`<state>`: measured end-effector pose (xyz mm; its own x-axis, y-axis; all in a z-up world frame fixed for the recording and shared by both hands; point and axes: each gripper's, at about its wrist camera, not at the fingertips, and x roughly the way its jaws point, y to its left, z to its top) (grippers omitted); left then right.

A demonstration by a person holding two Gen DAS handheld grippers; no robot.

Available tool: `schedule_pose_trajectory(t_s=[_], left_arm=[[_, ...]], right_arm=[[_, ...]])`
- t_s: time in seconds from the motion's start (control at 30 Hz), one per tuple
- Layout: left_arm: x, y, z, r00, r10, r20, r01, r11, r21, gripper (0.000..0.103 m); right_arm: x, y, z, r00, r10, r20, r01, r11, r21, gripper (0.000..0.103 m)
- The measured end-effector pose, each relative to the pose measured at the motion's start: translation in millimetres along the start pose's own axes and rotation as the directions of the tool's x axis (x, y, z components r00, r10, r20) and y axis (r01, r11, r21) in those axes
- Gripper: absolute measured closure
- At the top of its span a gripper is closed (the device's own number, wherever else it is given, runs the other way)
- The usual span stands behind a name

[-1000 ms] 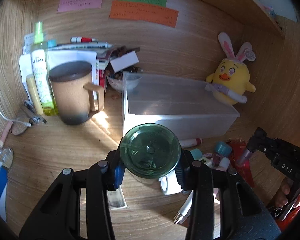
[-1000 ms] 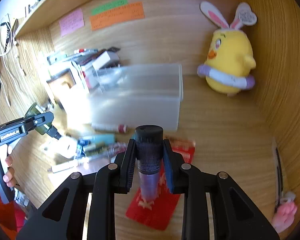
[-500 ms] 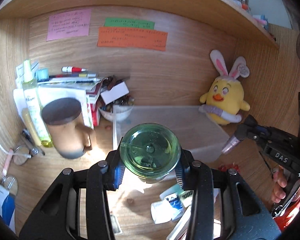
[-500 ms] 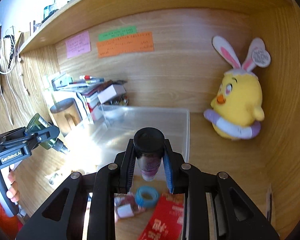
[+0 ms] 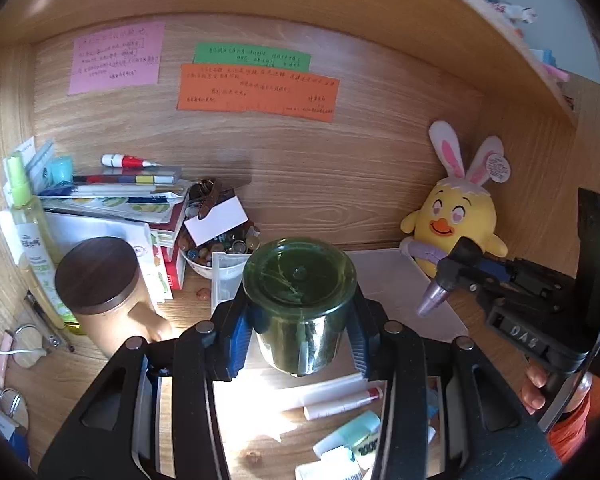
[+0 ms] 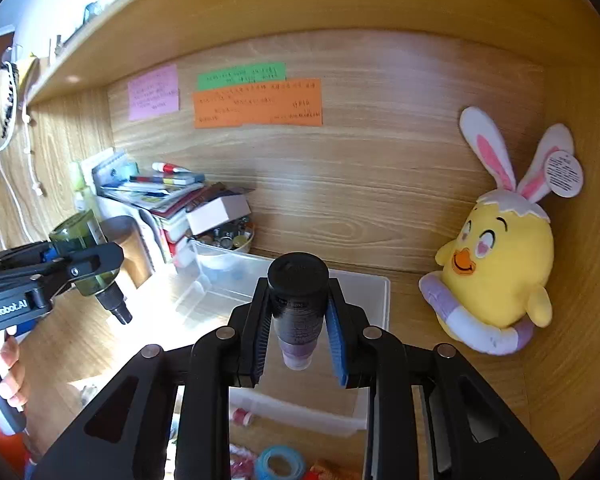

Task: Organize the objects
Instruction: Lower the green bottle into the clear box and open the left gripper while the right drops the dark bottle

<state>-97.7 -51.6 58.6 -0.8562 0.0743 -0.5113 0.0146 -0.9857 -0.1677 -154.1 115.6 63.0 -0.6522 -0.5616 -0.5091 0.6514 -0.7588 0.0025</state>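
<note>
With both loads lifted over the clear storage bin (image 6: 300, 300), we hold a green glass bottle (image 5: 300, 300) in the left gripper (image 5: 298, 344), jaws clamped on its body, and a purple tube (image 6: 298, 312) in the right gripper (image 6: 298, 340), jaws pinching below its black cap, presumably for dropping in.

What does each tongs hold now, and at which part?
Left tongs grip the green glass bottle by its body. Right tongs grip the purple tube just below its black cap.
</note>
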Motion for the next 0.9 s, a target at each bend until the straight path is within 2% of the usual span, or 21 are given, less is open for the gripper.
schedule_pose_trajectory(t_s=[0.2, 0.43, 0.63, 0.7, 0.73, 0.8, 0.9], left_arm=[[36.1, 4.6, -1.2, 0.996, -0.02, -0.082, 0.017, 0.999, -0.035, 0.062], [65.8, 4.1, -9.5, 0.992, 0.031, -0.124, -0.033, 0.999, -0.021, 0.062], [77.7, 3.6, -15.6, 0.989, 0.04, -0.143, -0.042, 0.999, -0.012, 0.061], [79.1, 3.2, -16.9, 0.988, 0.04, -0.15, -0.041, 0.999, -0.005, 0.059], [78.9, 2.9, -17.3, 0.988, 0.042, -0.151, -0.043, 0.999, -0.002, 0.053], [76.3, 2.3, -18.0, 0.988, 0.048, -0.144, -0.048, 0.999, 0.004, 0.046], [70.0, 0.0, -16.6, 0.99, 0.051, -0.128, -0.05, 0.999, 0.013, 0.037]], right_arm=[[36.2, -4.5, -14.5, 0.996, -0.009, -0.093, 0.008, 1.0, -0.011, 0.08], [63.3, 2.5, -28.3, 0.983, -0.05, -0.179, 0.036, 0.996, -0.08, 0.08], [68.0, 15.0, -30.2, 0.981, -0.058, -0.183, 0.036, 0.992, -0.123, 0.079], [67.5, 16.1, -31.0, 0.982, -0.054, -0.181, 0.033, 0.992, -0.121, 0.079], [67.7, 16.4, -31.4, 0.981, -0.045, -0.186, 0.024, 0.993, -0.117, 0.078], [67.7, 15.8, -32.1, 0.98, -0.033, -0.195, 0.012, 0.994, -0.107, 0.073], [63.8, 15.0, -31.8, 0.983, -0.035, -0.179, 0.018, 0.995, -0.097, 0.055]])
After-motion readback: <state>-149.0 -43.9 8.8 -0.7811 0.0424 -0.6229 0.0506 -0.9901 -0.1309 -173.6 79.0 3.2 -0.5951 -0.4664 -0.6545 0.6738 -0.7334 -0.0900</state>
